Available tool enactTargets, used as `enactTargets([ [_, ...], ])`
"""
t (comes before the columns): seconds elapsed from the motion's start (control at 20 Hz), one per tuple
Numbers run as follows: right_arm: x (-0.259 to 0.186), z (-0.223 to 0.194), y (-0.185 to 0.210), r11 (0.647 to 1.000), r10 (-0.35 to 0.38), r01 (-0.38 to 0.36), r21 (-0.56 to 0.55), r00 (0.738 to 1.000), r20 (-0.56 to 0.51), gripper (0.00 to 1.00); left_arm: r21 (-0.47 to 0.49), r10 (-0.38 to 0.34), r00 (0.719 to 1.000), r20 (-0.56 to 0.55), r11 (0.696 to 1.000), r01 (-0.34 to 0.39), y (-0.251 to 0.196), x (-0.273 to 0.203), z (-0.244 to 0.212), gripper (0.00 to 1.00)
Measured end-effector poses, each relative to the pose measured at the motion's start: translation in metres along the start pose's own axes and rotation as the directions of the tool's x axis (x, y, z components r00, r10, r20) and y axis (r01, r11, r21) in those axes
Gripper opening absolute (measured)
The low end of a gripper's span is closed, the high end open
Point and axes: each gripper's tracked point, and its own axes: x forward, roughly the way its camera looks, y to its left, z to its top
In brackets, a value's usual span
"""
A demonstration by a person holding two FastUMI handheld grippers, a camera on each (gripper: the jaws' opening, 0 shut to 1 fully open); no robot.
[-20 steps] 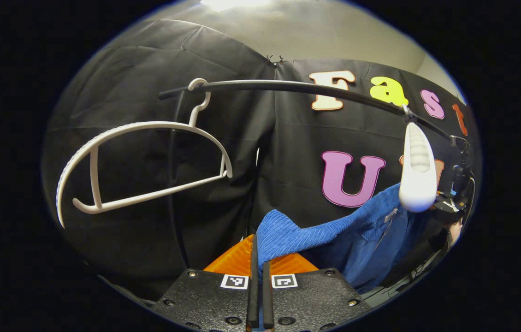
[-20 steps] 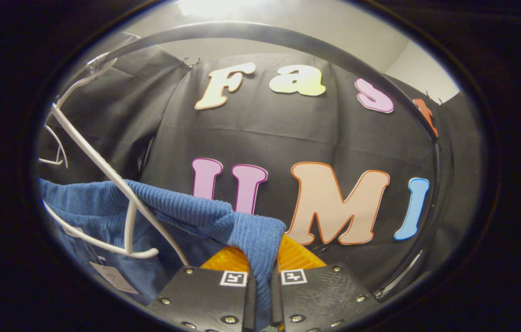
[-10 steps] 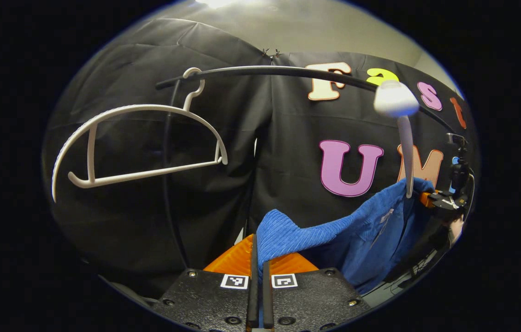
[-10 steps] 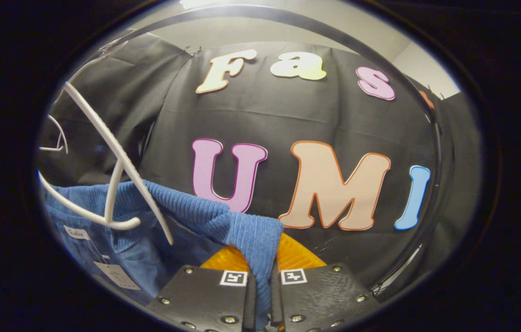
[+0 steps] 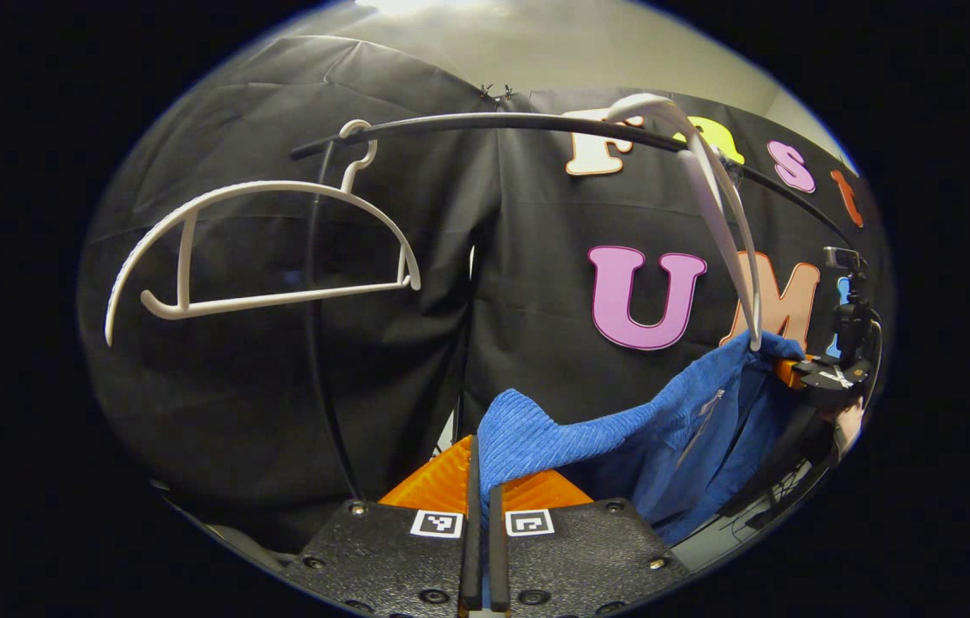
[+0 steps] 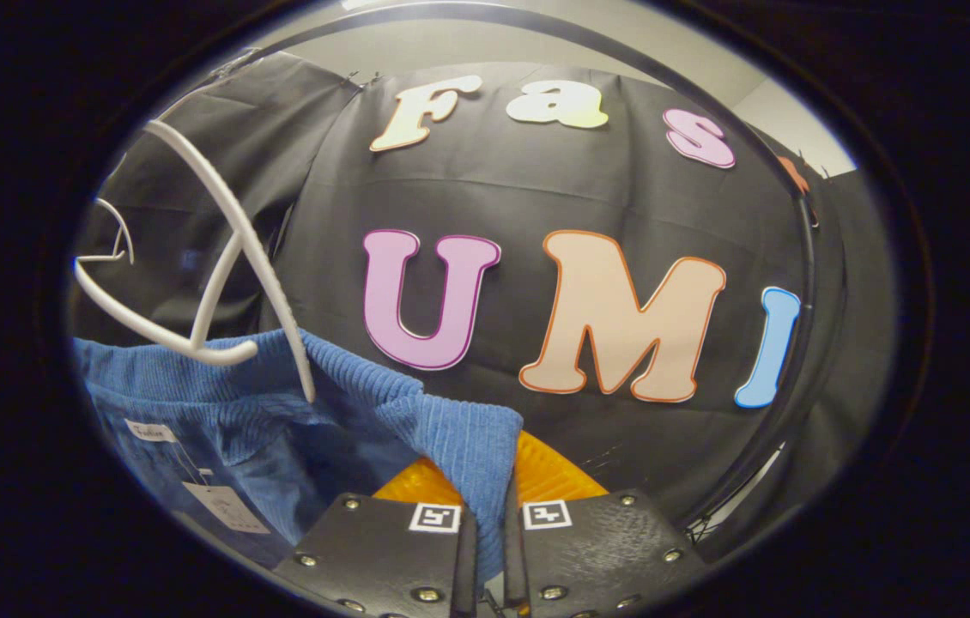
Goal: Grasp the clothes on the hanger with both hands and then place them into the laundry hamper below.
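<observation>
White hanger [image 5: 725, 215] swung up; ribbed blue garment [image 5: 622, 438] (both grippers clamped)

I get dim, even booth light, with a blown-out ceiling glare [image 5: 425, 7] at the top of both views. The fisheye bends the black rail [image 5: 485, 124] and white hanger [image 5: 262, 245] strongly. Focus is sharp, and the dark cloth swallows shadows.

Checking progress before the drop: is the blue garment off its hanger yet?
Nearly off. The blue garment sags below the tilted white hanger, whose one tip still pokes its fabric.
</observation>
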Motion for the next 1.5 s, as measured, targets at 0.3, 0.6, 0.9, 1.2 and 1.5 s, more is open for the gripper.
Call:
enactTargets([
  [0.3, -0.017, -0.027, 0.004, 1.000, 0.018, -0.018, -0.004, 0.998, -0.053, 0.12, 0.042, -0.010, 1.000, -0.016, 0.999, 0.010, -0.006, -0.014, -0.010, 0.04],
  [0.6, -0.043, -0.043, 0.007, 0.998, 0.040, -0.043, -0.035, 0.996, -0.082, 0.12, 0.080, -0.045, 0.998, -0.037, 0.996, 0.048, -0.023, -0.025, -0.021, 0.04],
  [0.9, -0.082, -0.024, 0.011, 0.996, 0.083, -0.083, -0.010, 0.995, -0.053, 0.13, 0.121, -0.154, 0.988, -0.024, 0.980, 0.156, -0.067, -0.031, -0.012, 0.03],
  [1.2, -0.113, 0.007, 0.008, 0.992, 0.123, -0.123, 0.041, 0.992, -0.005, 0.12, 0.137, -0.292, 0.956, -0.008, 0.947, 0.290, -0.122, -0.033, 0.000, 0.03],
  [1.5, -0.148, 0.028, 0.000, 0.986, 0.141, -0.143, 0.084, 0.990, 0.032, 0.12, 0.112, -0.448, 0.894, -0.005, 0.888, 0.446, -0.189, -0.034, 0.008, 0.04],
])
